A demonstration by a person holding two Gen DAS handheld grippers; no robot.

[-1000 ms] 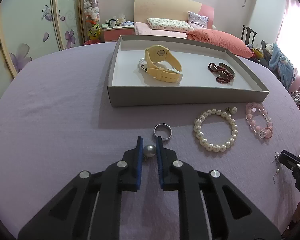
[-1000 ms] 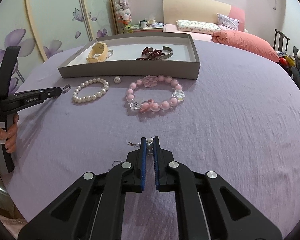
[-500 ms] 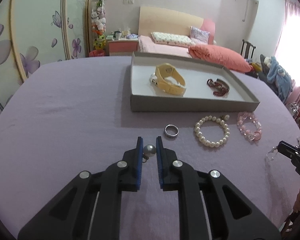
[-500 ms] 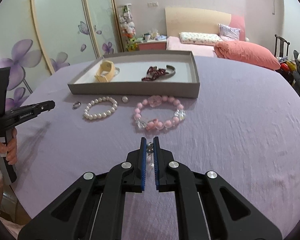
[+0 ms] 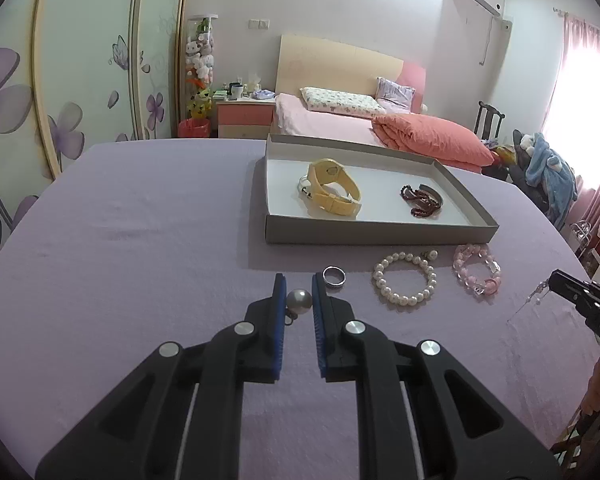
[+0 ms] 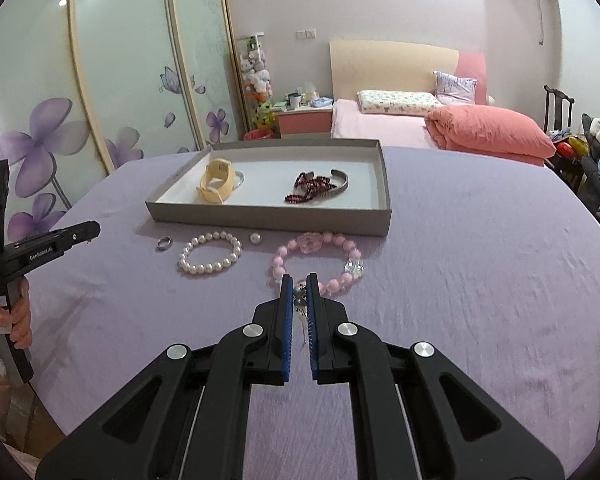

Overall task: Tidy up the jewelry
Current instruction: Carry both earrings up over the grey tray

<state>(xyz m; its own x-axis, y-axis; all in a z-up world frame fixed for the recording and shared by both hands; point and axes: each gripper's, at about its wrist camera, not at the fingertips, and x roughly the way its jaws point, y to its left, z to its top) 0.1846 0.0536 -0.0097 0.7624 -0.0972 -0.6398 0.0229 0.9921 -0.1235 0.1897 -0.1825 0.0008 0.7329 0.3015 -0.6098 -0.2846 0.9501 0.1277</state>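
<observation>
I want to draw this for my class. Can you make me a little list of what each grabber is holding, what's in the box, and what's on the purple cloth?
left gripper: shut on a pearl earring
right gripper: shut on a dangly earring
tray: yellow watch, dark red bead string, metal bangle
purple cloth: silver ring, pearl bracelet, pink bead bracelet, a loose pearl earring

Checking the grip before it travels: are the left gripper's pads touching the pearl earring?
Touching. The left wrist view shows the left gripper pinching the pearl earring.
</observation>
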